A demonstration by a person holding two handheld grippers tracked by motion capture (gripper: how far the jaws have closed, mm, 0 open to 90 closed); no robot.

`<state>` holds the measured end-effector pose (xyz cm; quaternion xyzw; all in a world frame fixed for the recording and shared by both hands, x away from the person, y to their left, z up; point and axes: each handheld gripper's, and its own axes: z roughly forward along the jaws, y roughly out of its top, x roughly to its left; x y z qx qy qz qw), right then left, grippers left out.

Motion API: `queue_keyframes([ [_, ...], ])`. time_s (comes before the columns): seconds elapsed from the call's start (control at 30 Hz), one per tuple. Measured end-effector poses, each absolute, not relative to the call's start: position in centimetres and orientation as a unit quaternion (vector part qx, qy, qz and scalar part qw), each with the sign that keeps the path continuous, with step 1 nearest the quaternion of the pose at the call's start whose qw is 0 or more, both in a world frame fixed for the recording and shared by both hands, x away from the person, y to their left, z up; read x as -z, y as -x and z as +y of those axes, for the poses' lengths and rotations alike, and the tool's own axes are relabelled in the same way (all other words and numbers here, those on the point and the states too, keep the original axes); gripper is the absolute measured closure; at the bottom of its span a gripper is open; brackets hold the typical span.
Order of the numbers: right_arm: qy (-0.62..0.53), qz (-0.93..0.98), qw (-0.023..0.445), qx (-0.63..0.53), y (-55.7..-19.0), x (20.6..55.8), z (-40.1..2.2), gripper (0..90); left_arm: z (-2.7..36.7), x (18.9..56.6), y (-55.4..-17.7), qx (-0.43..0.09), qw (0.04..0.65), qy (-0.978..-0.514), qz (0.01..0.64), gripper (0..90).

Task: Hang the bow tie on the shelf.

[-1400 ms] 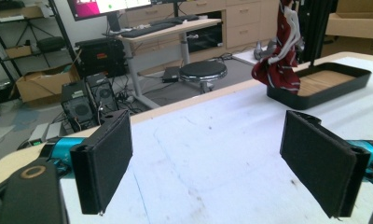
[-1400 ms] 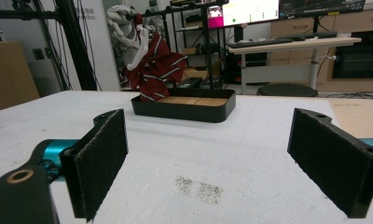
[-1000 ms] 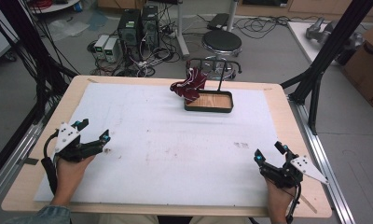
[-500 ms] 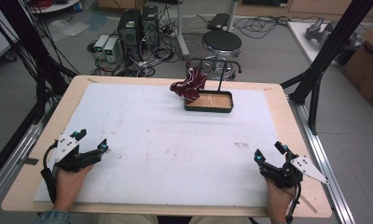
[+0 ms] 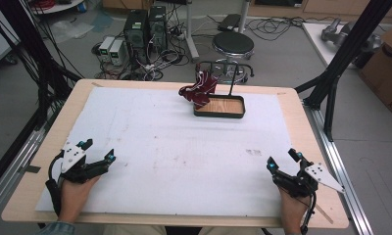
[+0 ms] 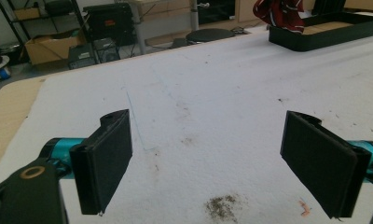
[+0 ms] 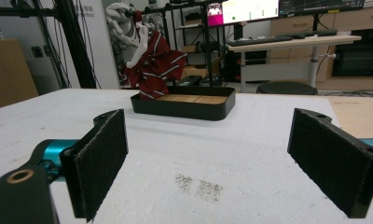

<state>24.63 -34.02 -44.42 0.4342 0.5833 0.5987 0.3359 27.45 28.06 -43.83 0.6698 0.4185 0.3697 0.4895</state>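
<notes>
The left hand-held gripper (image 5: 97, 152) is drawing back toward the near edge of the surface (image 5: 52, 127); a second ago it was sitting farther up and closer to the left border, and now it is coming down and inward, its jaws standing wide apart with nothing between them. The right hand-held gripper (image 5: 283, 162) is staying where it was at the near right, jaws equally spread and empty. To my eye this means both hands are settling into a ready position and the work itself is not yet begun.

The thing they are facing, a dark red cloth (image 5: 199, 90) with thin pale stripes, is hanging crumpled from a thin black metal stand (image 5: 231, 78) at the far middle of the surface, well apart from both grippers. Its lower folds are drooping over the left end of a shallow black tray (image 5: 240, 113), rounded at the corners, with a pale wood-grain floor. The cloth looks soft and limp, likely to bunch when pinched.

The white sheet (image 5: 174, 152) covering the surface is looking matt and slightly grainy, like foam board, with grey smudges. The jaw pads (image 7: 100, 156) are flat, black and felt-like.
</notes>
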Motion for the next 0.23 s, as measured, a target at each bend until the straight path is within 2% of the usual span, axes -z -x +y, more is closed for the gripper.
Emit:
queue_keyframes([
  [0.23,-0.434,0.583,0.337,-0.598,-24.63,44.42,-33.99,11.1,28.12,43.90,-27.53,-0.371,0.487,-0.670,0.421,17.0],
])
